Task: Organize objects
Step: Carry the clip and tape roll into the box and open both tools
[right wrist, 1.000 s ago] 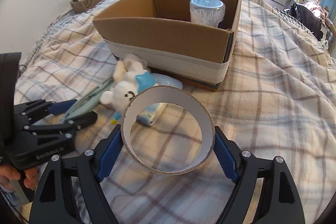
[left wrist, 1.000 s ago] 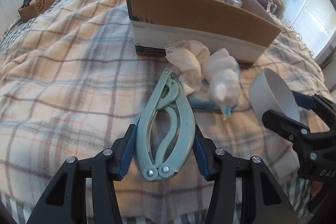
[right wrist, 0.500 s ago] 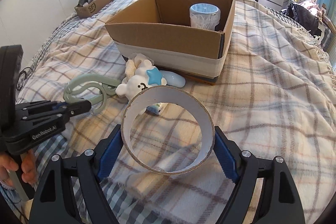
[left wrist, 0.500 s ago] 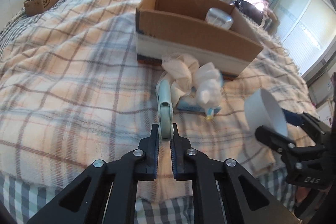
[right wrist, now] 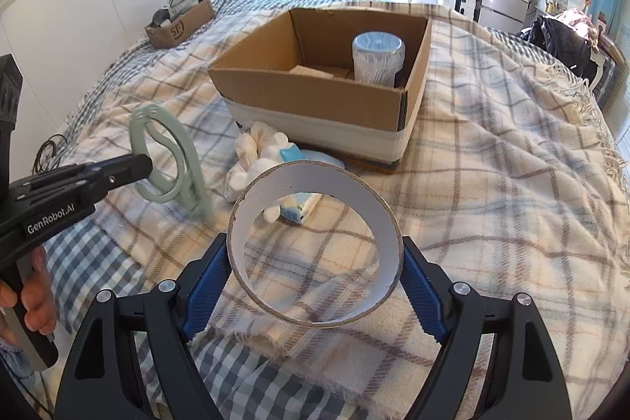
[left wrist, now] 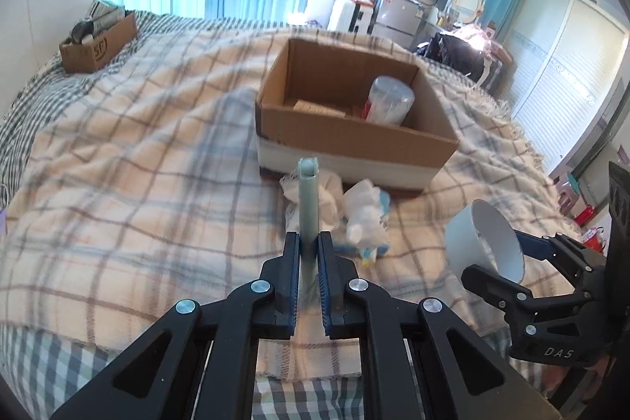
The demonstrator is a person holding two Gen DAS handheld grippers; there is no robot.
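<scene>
My left gripper [left wrist: 308, 247] is shut on a pale green plastic tool [left wrist: 307, 199], held edge-on above the bed; it also shows in the right wrist view [right wrist: 169, 160]. My right gripper [right wrist: 315, 262] is shut on a white tape ring [right wrist: 315, 243], which also shows in the left wrist view [left wrist: 488, 243]. An open cardboard box [left wrist: 354, 140] stands ahead on the plaid blanket with a clear lidded jar [right wrist: 376, 60] inside. A white plush toy [right wrist: 267, 164] and a cloth bundle [left wrist: 327, 191] lie in front of the box.
A small cardboard box [left wrist: 98, 42] with items sits at the far left of the bed. A light blue flat object [right wrist: 327, 158] lies by the big box. The plaid blanket [right wrist: 492, 164] covers the bed; furniture and a TV stand beyond.
My left gripper closed on the green tool, lifted it off the blanket and turned it on edge. Both grippers have risen and pulled back from the box.
</scene>
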